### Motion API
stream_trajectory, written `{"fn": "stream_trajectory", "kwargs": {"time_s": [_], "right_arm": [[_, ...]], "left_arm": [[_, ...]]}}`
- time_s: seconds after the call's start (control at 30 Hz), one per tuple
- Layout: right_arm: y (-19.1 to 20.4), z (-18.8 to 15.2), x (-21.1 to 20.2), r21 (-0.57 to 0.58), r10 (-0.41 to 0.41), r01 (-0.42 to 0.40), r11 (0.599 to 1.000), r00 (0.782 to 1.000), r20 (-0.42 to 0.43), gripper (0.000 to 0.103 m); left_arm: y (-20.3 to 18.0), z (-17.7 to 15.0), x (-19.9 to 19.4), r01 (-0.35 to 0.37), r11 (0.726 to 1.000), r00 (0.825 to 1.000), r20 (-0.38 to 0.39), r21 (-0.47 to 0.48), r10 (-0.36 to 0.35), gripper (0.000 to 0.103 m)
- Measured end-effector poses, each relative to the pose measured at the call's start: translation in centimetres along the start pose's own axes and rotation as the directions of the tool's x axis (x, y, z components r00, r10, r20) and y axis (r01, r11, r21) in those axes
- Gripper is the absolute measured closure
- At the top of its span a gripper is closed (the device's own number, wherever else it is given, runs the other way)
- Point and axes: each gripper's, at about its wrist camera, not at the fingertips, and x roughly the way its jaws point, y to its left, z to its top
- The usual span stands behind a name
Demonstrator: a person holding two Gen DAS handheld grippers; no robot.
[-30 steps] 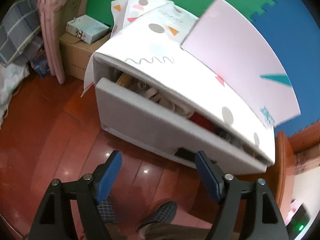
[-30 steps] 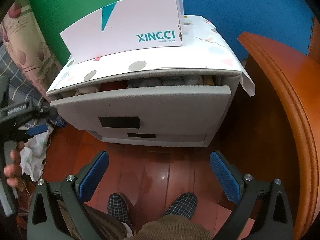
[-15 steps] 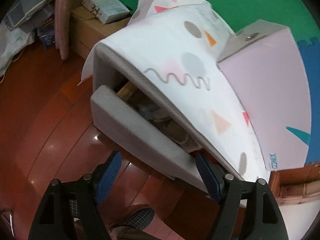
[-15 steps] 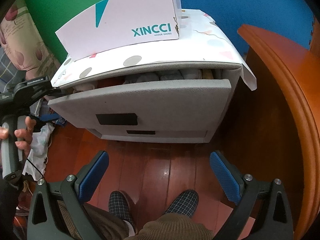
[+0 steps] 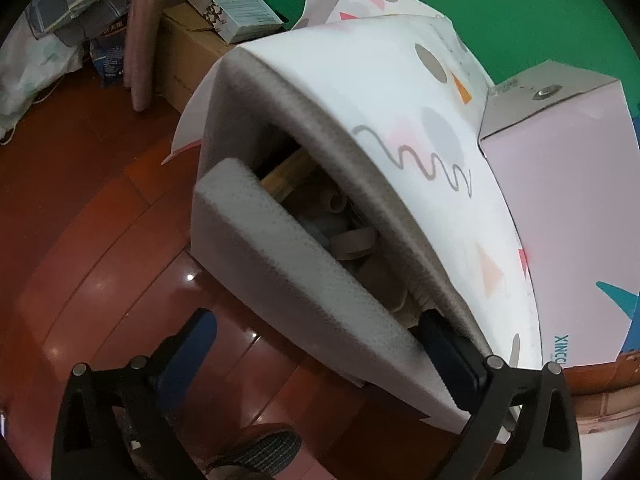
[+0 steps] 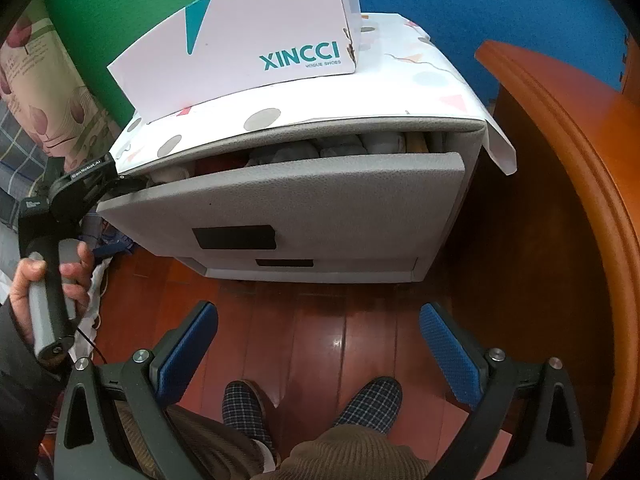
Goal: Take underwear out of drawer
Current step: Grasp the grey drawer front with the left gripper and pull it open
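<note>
since the left tool is straddling the grey drawer front with its jaws opening wide, one finger inside the gap and the other outside over the floor, the likeliest trouble is a poor pull: the pads are not pressing on the panel, so the inner finger could slip off the top edge when drawn back. that inner finger sits close under the overhanging top of the cabinet, so it could also snag there, or catch a piece of cloth and drag it against the rim. the drawer is only partly out, and reaching in through such a narrow slot risks bunching the contents.

the right tool hangs wide open and empty over the wooden floor, well apart from the cabinet, above the person's checked slippers.

the underwear lies inside the top drawer, packed as small rolled or folded bundles in beige, grey and pale blue; from the right wrist view a reddish piece shows too. they look soft and loosely stacked, so they should yield easily, though which bundle is which garment cannot be told.
</note>
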Motion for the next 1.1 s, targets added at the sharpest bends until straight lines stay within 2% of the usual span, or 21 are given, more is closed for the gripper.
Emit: {"fn": "stream_trajectory", "kwargs": {"time_s": [0.17,0.37,0.53,0.7,1.1], "right_arm": [[0.2,0.0,-0.1,-0.003,-0.005,0.005,1.000,1.000,0.001,0.003],[0.2,0.1,-0.1,-0.007,-0.011,0.011,1.000,1.000,0.003,0.003],[0.2,0.2,-0.2,-0.007,-0.010,0.010,1.000,1.000,0.010,0.003],[0.3,0.1,-0.4,-0.010,-0.003,0.004,1.000,1.000,0.022,0.003],[0.2,0.0,-2.0,-0.004,0.017,-0.017,1.000,0.996,0.091,0.003]], "left_arm": [[0.3,-0.1,0.1,0.017,1.000,0.999,0.038,0.013,-0.018,0.000],[-0.2,0.7,0.2,-0.036,0.996,0.999,0.025,0.080,0.034,0.000],[0.3,0.6,0.1,-0.052,0.992,0.999,-0.006,0.116,0.053,0.000],[0.9,-0.2,-0.5,-0.081,0.981,0.996,-0.027,0.178,0.087,0.000],[4.1,-3.3,-2.1,-0.129,0.970,0.988,-0.060,0.206,0.144,0.000]]}}
